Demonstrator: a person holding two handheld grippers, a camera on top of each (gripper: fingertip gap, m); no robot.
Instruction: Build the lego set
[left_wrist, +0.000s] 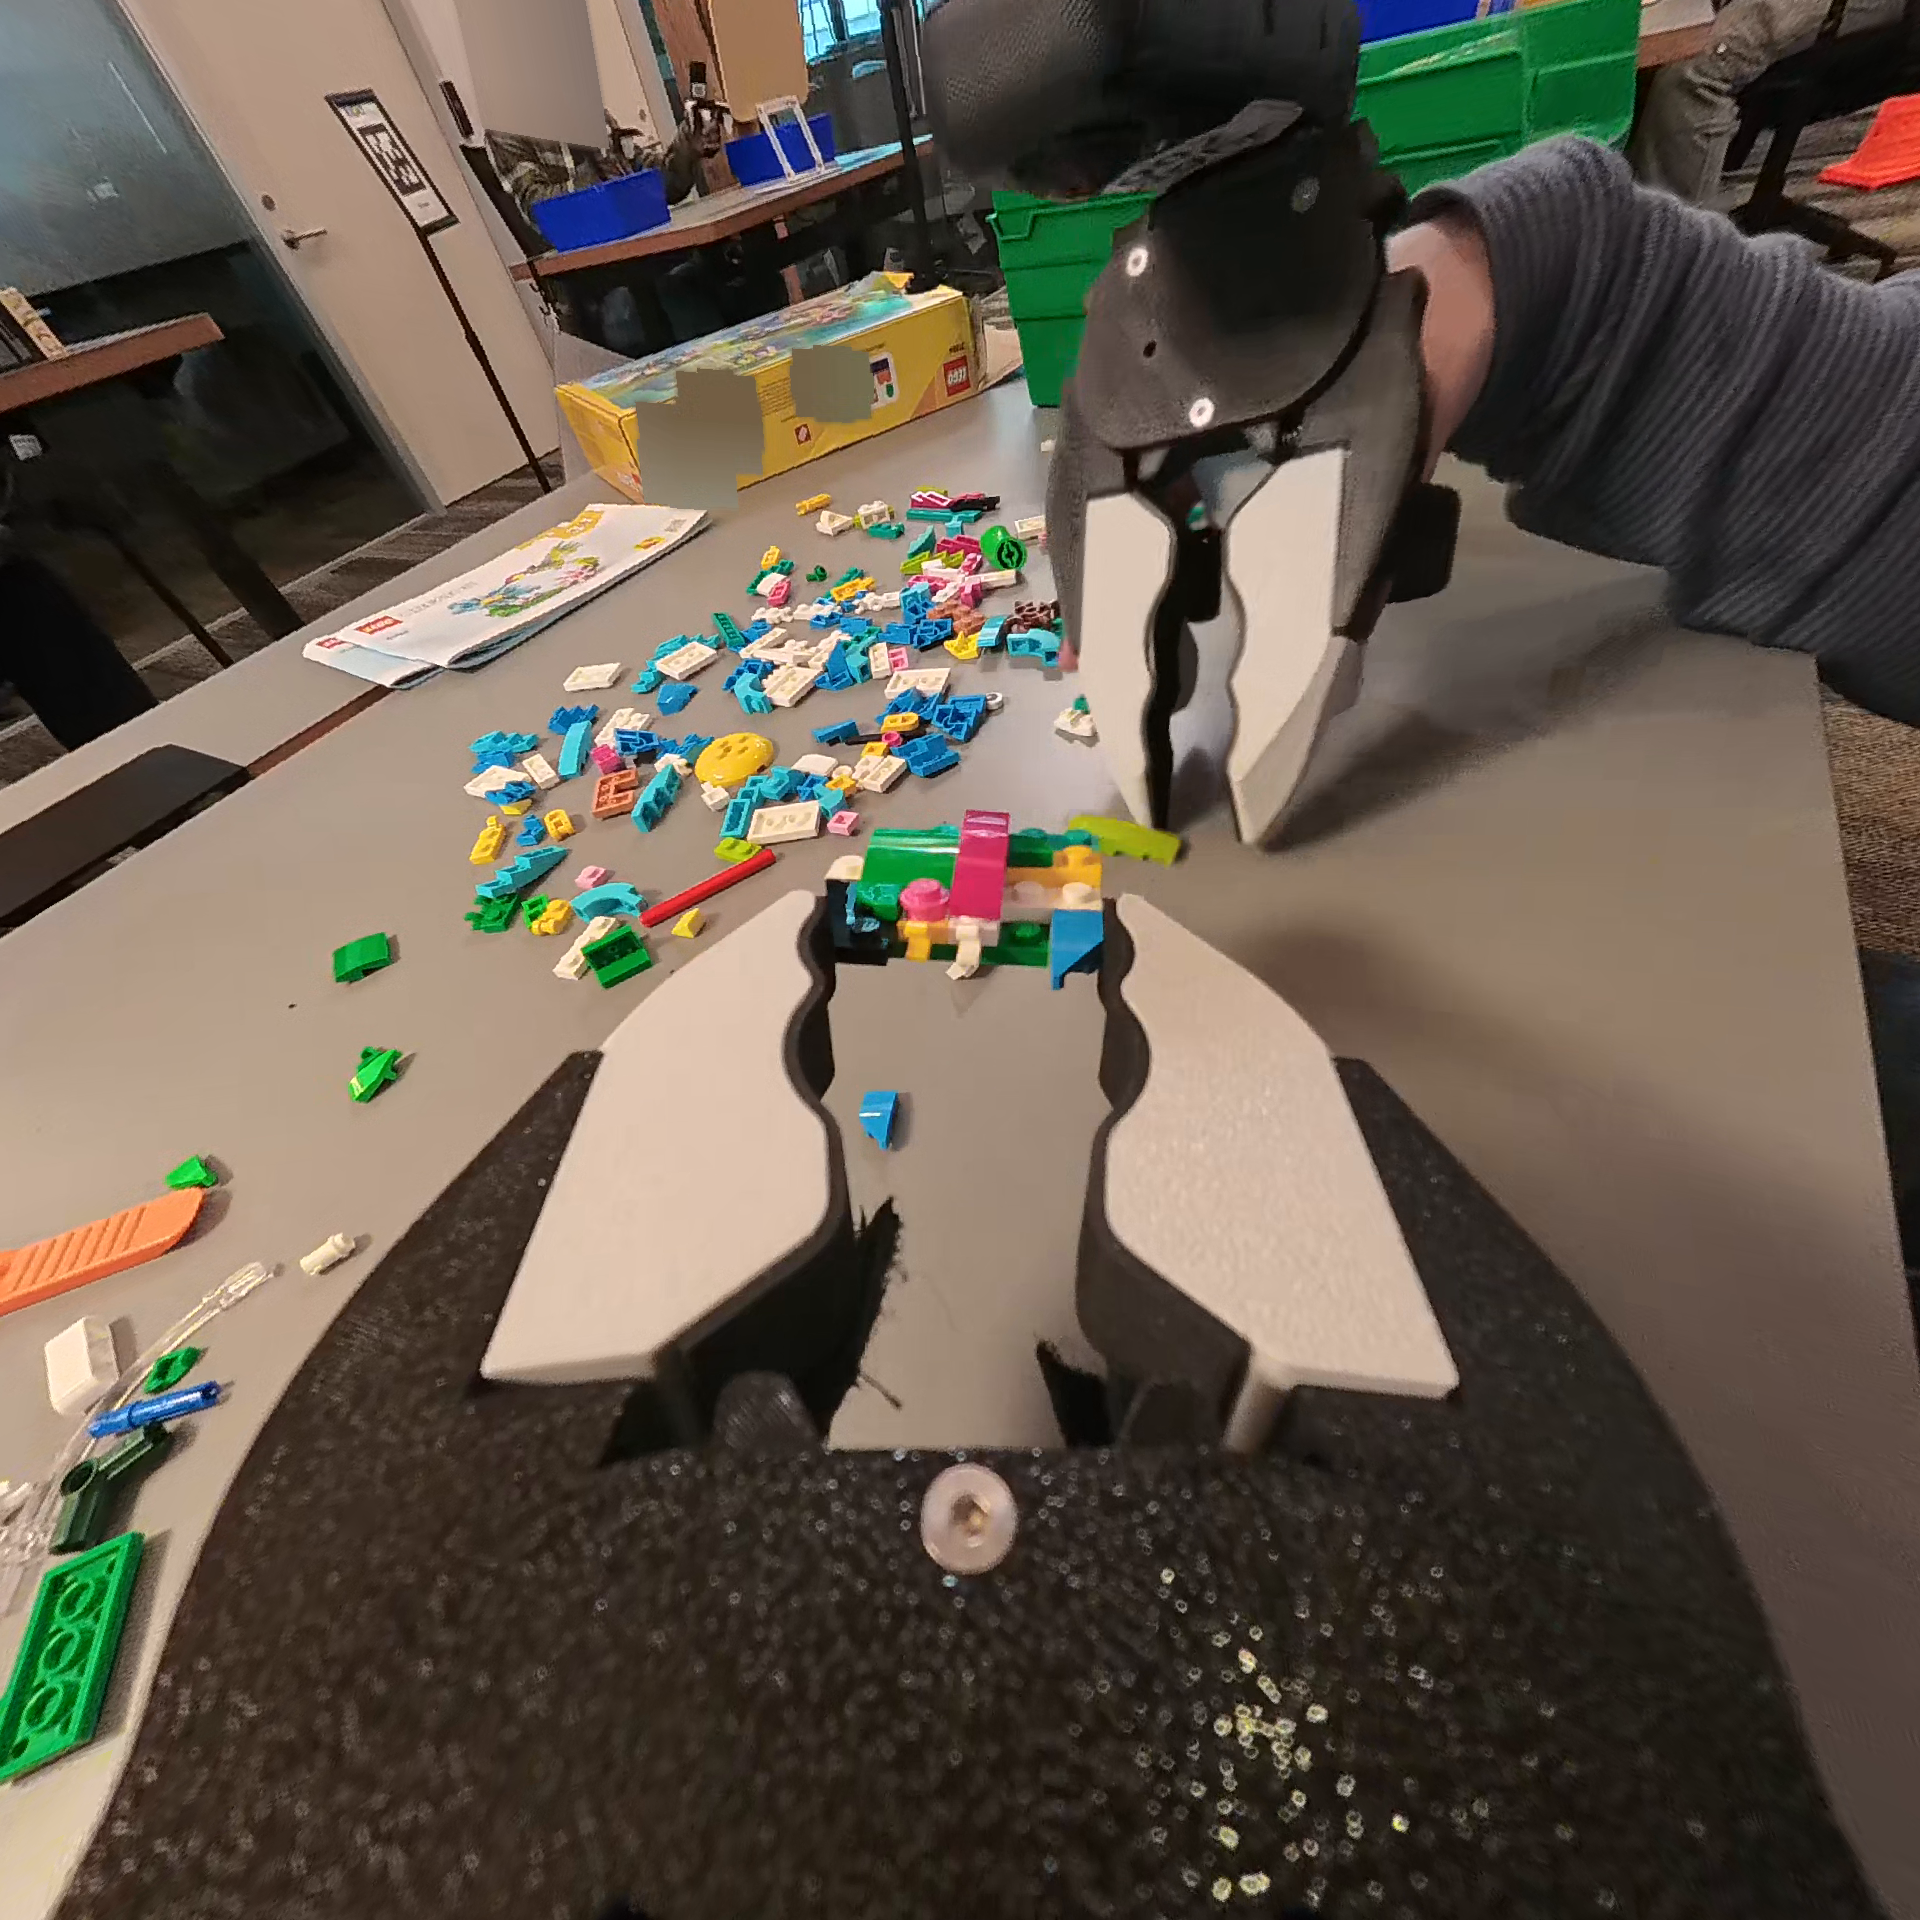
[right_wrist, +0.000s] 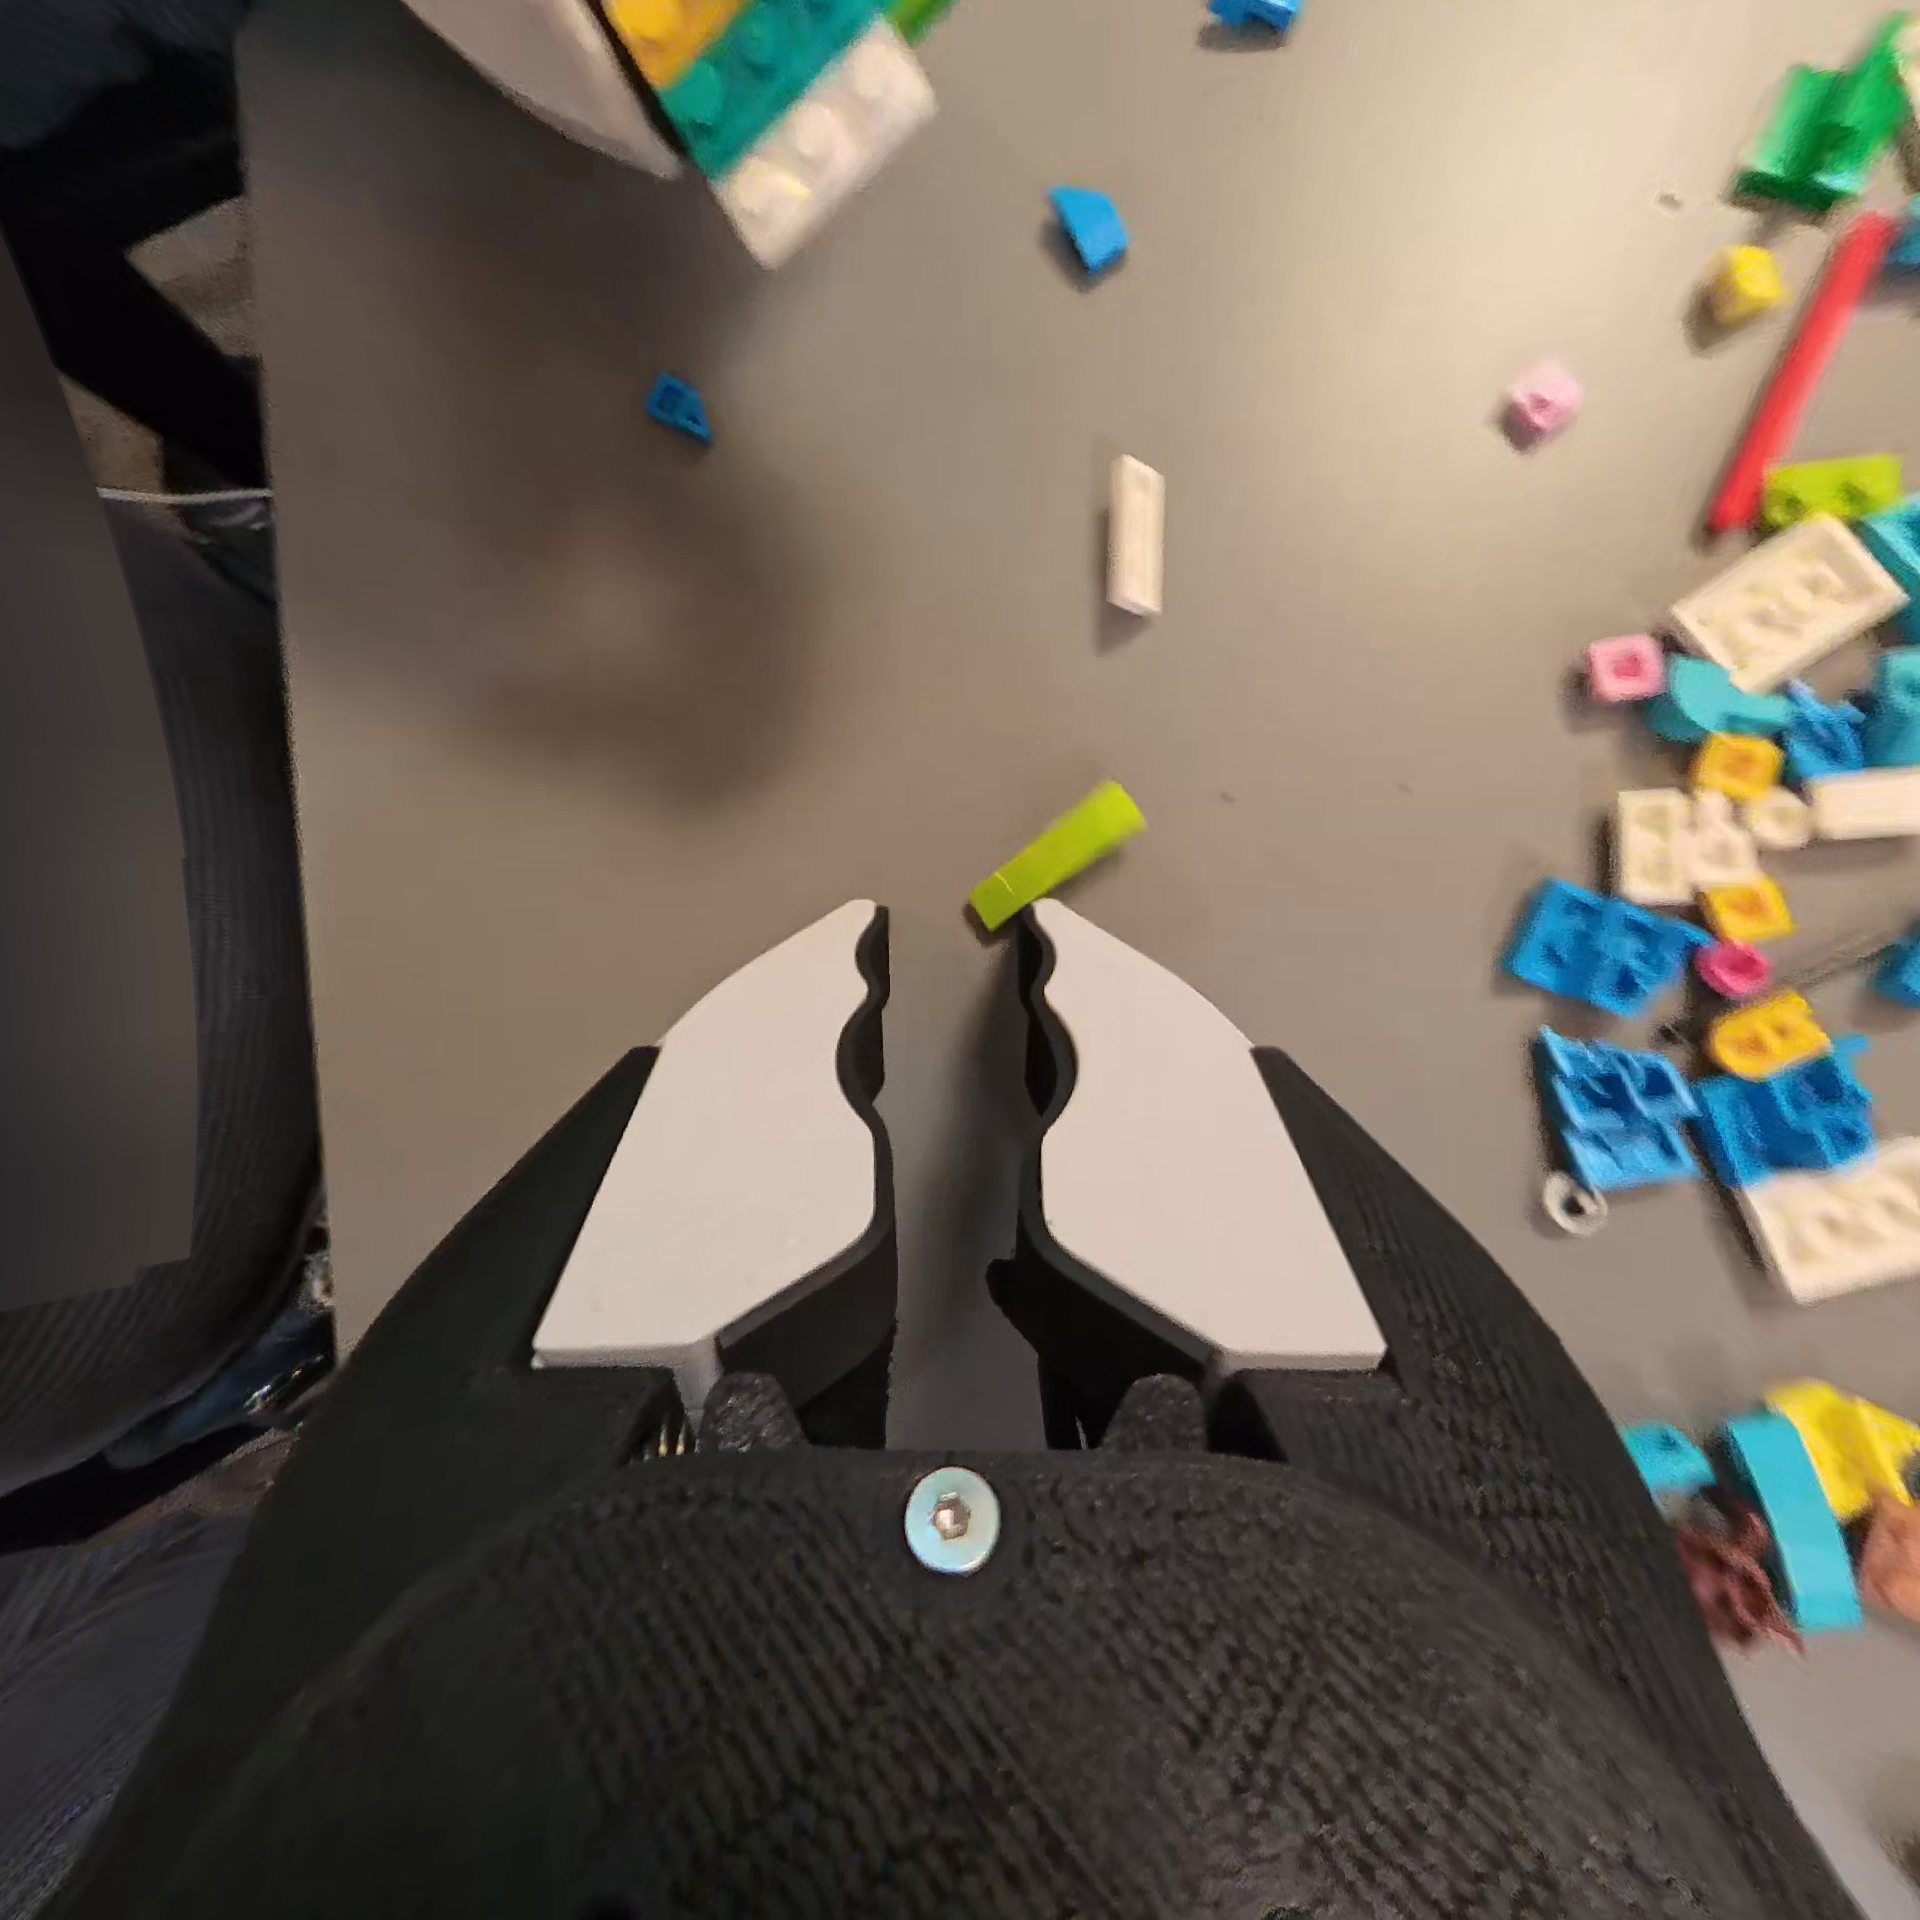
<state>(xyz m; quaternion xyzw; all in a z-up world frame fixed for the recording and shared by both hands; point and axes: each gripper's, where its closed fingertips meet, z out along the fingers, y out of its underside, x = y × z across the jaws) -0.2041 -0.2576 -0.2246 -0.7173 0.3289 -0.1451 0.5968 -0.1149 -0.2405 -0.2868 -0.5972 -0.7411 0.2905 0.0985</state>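
the half-built lego model (left_wrist: 966, 894) sits on the grey table (left_wrist: 1455, 1039), a stack of green, pink, yellow, white and blue bricks. my left gripper (left_wrist: 966, 914) has it clamped between its two fingertips, one on each side of the model. in the right wrist view the same model (right_wrist: 790, 114) shows at the top edge, blurred.

just beside the model, on its right, lies a lime green curved piece (left_wrist: 1127, 836). my right gripper (left_wrist: 1210, 821) points down at the table there, jaws a little apart with nothing between them. in the right wrist view one fingertip (right_wrist: 1049, 925) touches, or all but touches, the near end of the lime piece (right_wrist: 1060, 852); the piece lies outside the gap, not in it.

a small blue slope (left_wrist: 880, 1114) lies on the table between my left gripper's fingers, short of the model. farther out a big scatter of loose bricks (left_wrist: 790, 675) spreads across the table, with a red rod (left_wrist: 707, 886) at its near edge. beyond that are the instruction booklet (left_wrist: 520, 592) and the yellow box (left_wrist: 790, 395), with green bins (left_wrist: 1455, 156) behind. to my left lie an orange brick separator (left_wrist: 99, 1247) and a green plate (left_wrist: 68, 1652).
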